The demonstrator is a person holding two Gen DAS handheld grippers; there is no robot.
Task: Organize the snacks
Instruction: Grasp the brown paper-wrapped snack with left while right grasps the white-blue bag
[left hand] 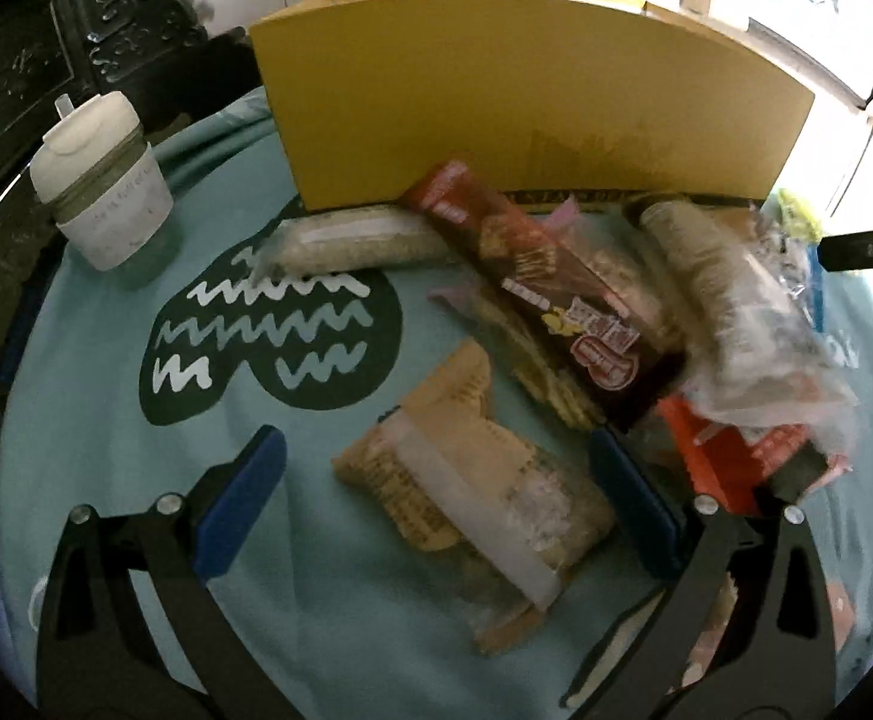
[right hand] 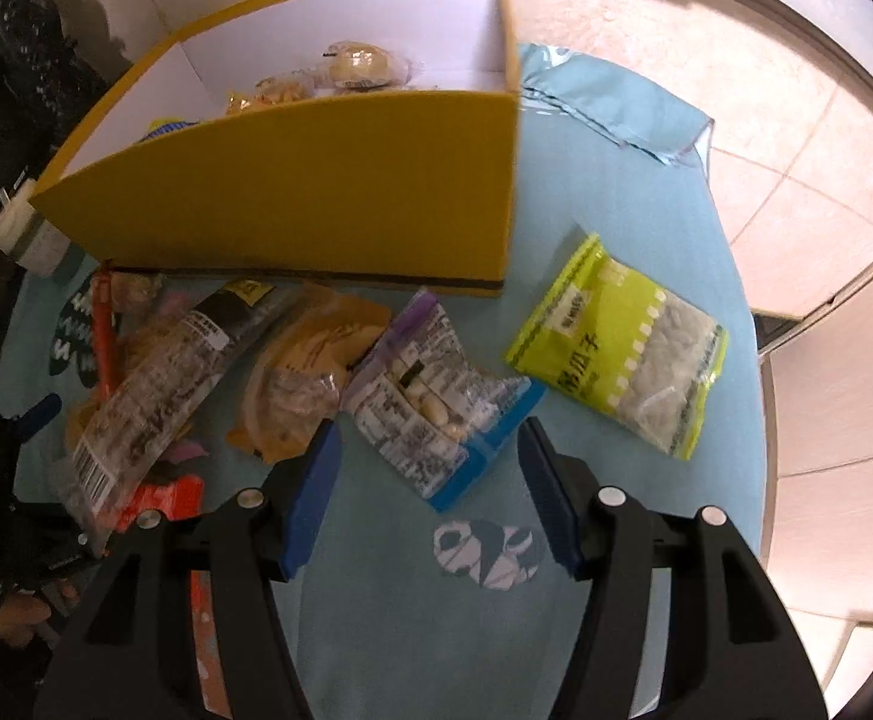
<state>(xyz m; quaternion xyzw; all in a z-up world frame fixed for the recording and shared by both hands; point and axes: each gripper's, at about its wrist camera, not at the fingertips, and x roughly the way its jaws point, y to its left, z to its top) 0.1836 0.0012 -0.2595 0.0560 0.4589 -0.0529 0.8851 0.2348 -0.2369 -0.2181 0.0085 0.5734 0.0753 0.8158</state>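
Tablecloth (left hand: 106, 420): tan packet (left hand: 466, 492) between left gripper (left hand: 436, 504) pads.

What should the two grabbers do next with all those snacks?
Probably lower and close. The left gripper is open around the tan cookie packet, and the right gripper is open over the blue-edged clear packet. Neither touches its packet yet. The yellow box behind already holds a few snacks, so these likely go there.

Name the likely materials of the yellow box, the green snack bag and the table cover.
Yellow box: probably matte cardboard, with thin flat walls, white inside. Green snack bag: glossy plastic film with a clear window. Table cover: apparently soft cloth, wrinkled and printed.
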